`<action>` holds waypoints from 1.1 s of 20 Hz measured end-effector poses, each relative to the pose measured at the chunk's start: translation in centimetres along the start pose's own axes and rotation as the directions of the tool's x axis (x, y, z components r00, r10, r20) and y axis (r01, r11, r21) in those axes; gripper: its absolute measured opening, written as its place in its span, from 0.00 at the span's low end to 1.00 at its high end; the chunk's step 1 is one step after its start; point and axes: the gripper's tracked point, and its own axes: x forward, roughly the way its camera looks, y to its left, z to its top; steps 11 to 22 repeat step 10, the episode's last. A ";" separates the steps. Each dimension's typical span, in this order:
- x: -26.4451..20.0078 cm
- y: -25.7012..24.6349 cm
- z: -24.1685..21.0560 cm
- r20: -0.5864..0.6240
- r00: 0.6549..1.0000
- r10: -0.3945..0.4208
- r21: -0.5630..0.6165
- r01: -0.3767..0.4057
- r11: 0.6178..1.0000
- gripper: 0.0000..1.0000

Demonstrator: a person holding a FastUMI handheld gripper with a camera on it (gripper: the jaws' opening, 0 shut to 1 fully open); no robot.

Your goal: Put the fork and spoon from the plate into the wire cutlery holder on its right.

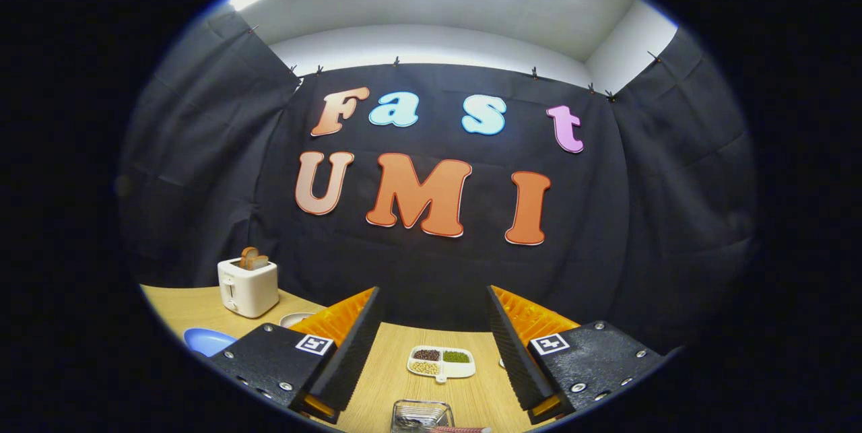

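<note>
Nearest us, low between our fingers, sits a clear glass dish (421, 413) with what may be a reddish handle (461, 429) at its near edge; we can't tell whether that is the fork or spoon, and plate and wire holder aren't identifiable. Our gripper (431, 352) has its jaws spread wide and empty, held high over the bench (384, 379), we judge to survey before descending. Beyond the dish lies a white divided tray (441, 361) of beans. Far left of the dish stand a toaster (248, 287) with bread and a blue bowl (205, 341), clear of our path.
</note>
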 end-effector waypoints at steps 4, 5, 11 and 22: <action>-0.2 0.5 0.4 0.015 1.000 0.021 0.028 -0.021 0.999 0.91; -0.3 0.4 0.6 0.018 1.000 0.020 0.027 -0.020 0.999 0.92; -0.4 1.1 1.1 0.019 0.999 0.036 0.057 -0.037 0.998 0.93; -0.4 1.1 1.1 0.019 0.999 0.036 0.057 -0.037 0.998 0.93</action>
